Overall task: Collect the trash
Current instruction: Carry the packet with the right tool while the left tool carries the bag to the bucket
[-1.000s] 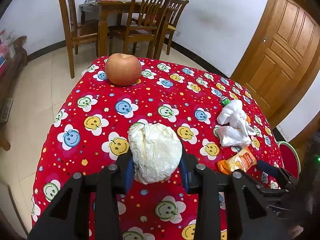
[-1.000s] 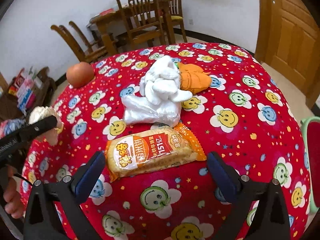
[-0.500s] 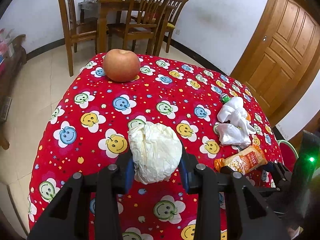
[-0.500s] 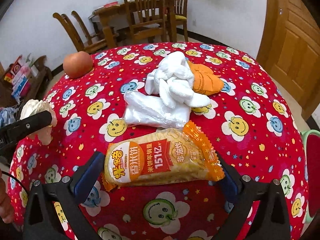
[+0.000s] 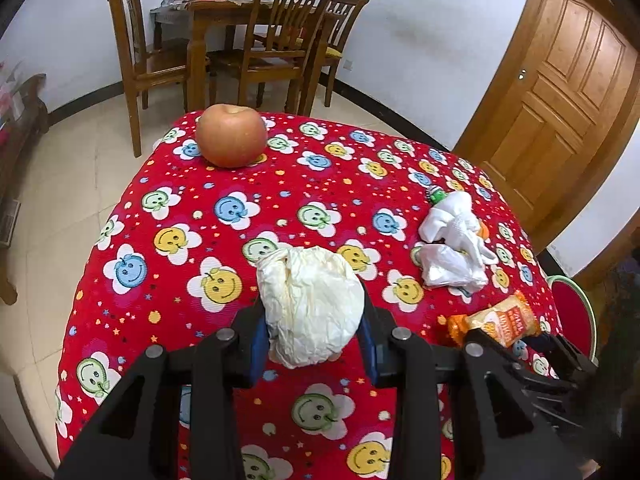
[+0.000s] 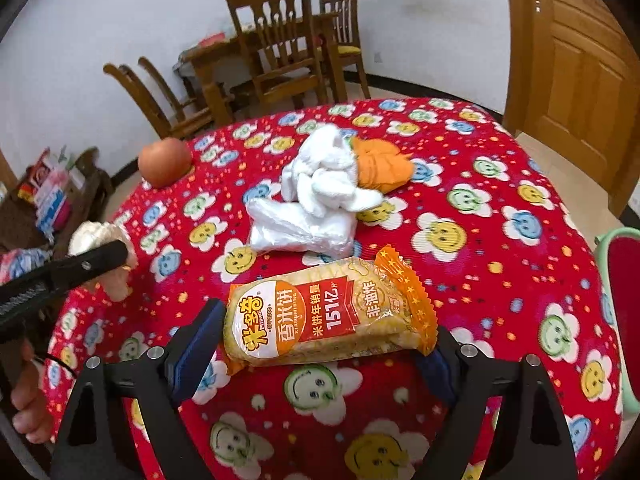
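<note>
Gripping a crumpled ball of cream-white paper [image 5: 312,304], the left gripper [image 5: 314,340] has its blue pads pressed against both sides of the wad and holds it just above the red smiley-flower tablecloth [image 5: 224,184]. In the right wrist view the same wad [image 6: 102,246] shows at the left edge, pinched by a black finger, with part of a hand [image 6: 28,416] below it.

The right gripper [image 6: 320,344] stands wide and its jaws have just been closing in on a rice cracker packet [image 6: 328,316], orange and yellow with Chinese print, which lies lengthwise between the pads. The left pad touches the packet's yellow end; the right pad sits behind the crimped orange end, and whether it presses there cannot be told.

Taking the packet as the landmark: just beyond it lies a clear plastic bag [image 6: 292,232] with a bunched white cloth [image 6: 328,176] on top, and an orange fabric piece [image 6: 380,164] touches the cloth's far right side. Far off to the packet's left, near the table's far edge, sits an apple [image 6: 164,162]. Past the table stand wooden chairs [image 6: 276,48], and a wooden door [image 6: 576,64] is at the right.
</note>
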Demonstrator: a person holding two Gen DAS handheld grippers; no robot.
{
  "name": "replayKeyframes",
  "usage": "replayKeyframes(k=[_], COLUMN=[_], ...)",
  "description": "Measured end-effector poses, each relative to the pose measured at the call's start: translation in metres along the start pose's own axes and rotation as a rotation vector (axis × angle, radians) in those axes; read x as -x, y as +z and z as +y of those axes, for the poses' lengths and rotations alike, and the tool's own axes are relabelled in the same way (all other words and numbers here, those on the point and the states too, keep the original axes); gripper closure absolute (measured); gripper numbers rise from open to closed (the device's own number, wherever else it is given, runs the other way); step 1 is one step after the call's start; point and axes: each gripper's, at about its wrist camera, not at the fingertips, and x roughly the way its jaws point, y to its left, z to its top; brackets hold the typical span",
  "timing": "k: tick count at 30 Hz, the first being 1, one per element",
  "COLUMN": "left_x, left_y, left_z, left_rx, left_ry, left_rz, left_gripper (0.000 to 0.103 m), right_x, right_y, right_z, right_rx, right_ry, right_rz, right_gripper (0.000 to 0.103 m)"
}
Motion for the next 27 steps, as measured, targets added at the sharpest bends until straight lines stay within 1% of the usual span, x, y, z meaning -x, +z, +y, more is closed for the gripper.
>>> replayKeyframes(k=[6,11,17,27], left_x=[0.007,0.013,0.020,0.022], left_y=[-0.001,-0.003,-0.007,-0.019], left_z=[-0.015,-0.038,-0.070,-0.135], left_rx=[-0.026,-0.062,-0.115,-0.219], left_ry=[-0.023,-0.055,-0.111,-0.214], left_rz=[-0.005,-0.008,-0.002,0.037], left_gripper=[0.066,0.066,0.066,0.066], right_x=[0.034,0.059,0.089,0.128], right_y=[-0.001,-0.005,-0.010,-0.026], right_z=[-0.013,-0.028,-0.055,-0.110], right_rx=[-0.042,-0.085,-0.161,-0.281], right_ry=[0.017,0.015,-0.008,-0.090], right_rz=[-0.056,-0.094,-0.141,-0.199], right_gripper=[0.015,0.015,0.015,0.015])
